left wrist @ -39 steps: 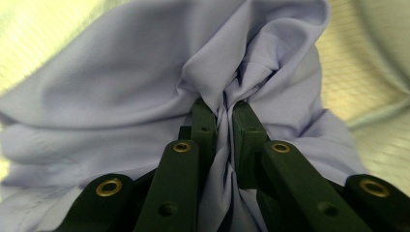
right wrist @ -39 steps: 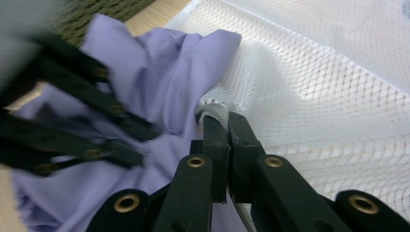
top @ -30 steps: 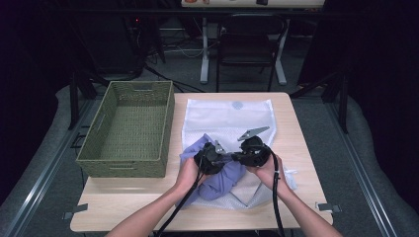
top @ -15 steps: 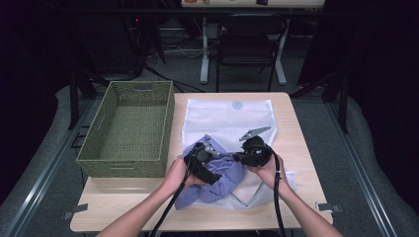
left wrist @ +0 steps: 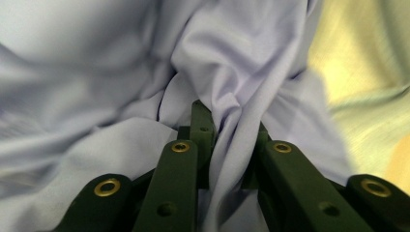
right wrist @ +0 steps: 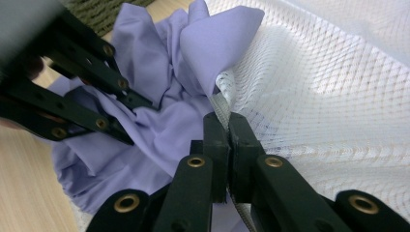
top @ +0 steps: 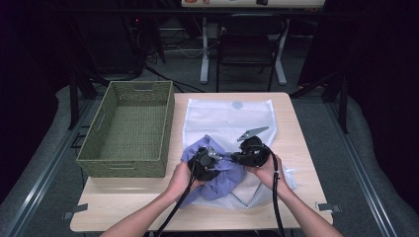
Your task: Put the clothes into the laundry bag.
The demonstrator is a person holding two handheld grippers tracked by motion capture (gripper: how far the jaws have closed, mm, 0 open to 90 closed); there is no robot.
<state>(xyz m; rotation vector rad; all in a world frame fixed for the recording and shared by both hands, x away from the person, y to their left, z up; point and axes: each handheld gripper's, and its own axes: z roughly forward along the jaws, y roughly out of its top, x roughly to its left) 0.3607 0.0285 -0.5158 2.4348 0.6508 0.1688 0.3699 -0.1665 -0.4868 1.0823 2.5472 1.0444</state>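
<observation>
From above, your left gripper and right gripper meet over the lilac cloth, bunched on the white mesh bag beside the green basket. In the left gripper view, your jaws have just been closing and pinch a fold of cloth. In the right gripper view, your jaws clamp the bag's edge (cloth just beside).

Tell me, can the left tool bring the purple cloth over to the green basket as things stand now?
Probably yes. The left tool is shut on a fold of the purple cloth, and the green woven basket stands open just beside it. However, the right tool clamps the white mesh bag edge against the cloth, which may drag.
</observation>
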